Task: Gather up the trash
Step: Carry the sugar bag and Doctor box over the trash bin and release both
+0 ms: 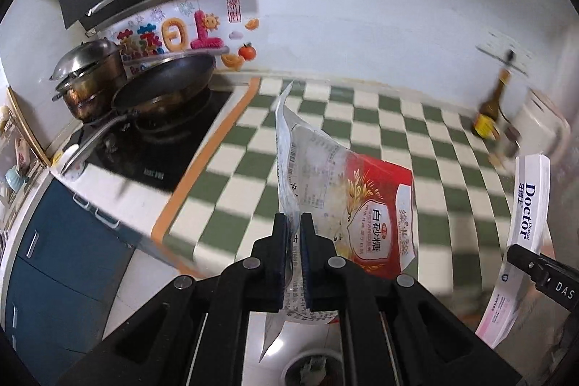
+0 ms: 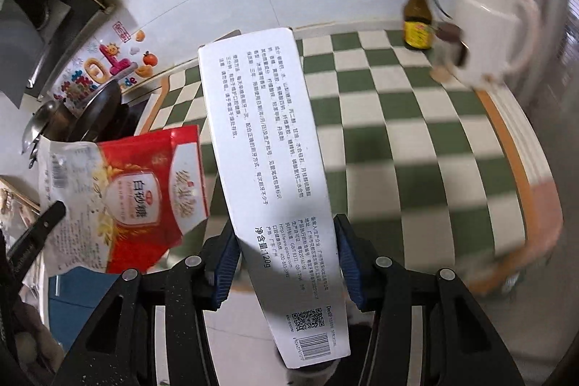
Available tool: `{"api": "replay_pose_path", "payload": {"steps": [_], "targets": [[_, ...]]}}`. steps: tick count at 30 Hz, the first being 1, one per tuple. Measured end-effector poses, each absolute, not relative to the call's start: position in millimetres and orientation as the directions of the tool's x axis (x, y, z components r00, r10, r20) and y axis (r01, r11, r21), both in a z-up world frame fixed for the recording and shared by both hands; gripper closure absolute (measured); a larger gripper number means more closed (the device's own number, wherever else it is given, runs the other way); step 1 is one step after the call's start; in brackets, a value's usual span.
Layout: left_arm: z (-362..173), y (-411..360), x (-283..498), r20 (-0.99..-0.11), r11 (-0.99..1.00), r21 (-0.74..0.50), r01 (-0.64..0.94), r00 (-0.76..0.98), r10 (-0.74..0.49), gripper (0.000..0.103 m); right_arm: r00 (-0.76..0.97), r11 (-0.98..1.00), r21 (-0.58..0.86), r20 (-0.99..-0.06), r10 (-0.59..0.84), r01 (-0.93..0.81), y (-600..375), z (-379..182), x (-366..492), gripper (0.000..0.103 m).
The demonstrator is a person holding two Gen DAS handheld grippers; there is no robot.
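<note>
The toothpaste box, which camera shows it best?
The right wrist view: the toothpaste box fills the centre, its printed back readable, clamped between the right gripper fingers. The left wrist view shows only its narrow side at the right edge, with the word Doctor.

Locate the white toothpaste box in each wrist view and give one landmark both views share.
Left wrist: the toothpaste box stands at the far right edge, held by the right hand-held gripper.
Right wrist: the same box fills the centre, clamped between the fingers.
Shared landmark: the dark sauce bottle on the green-and-white checkered counter.
</note>
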State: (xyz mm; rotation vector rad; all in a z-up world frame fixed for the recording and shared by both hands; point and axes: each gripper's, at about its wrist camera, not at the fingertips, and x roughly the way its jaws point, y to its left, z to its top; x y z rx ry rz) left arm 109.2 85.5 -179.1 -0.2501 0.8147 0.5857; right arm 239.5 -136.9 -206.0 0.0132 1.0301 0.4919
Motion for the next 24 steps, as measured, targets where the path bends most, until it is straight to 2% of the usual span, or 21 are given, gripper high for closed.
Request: {"api": "replay_pose_path", "payload": {"steps": [5,11,17,24], "targets": [[-204.3,61.9,45.1,-0.796,0.836,0.015,-0.549,0.500,0.342,0.099,0.387,0.898,0.221,-0.844,0.371,-0.380,-165.8,-218.8,151.3,0.051],[-269.2,37.8,-5.4,-0.884,0.819,0.063,-0.570,0.349,0.311,0.099,0.232,0.897,0.223,-0.916,0.327,-0.381,-191.2,-282.6,87.6,0.051],[-366.6,15.3,-21.2,-0.944,0.786,0.152,-0.599,0.148,0.294,0.098,0.036,0.875,0.253,-0.955,0.293,-0.414,-200.7,-385.3,49.0,0.051],[-541.7,-3.2,-3.0,-0.980,0.801,0.180,-0.570,-0.037,0.195,0.098,-0.152,0.884,0.288,-0.957,0.248,-0.367,-208.7,-557.2,29.7,0.051]]}}
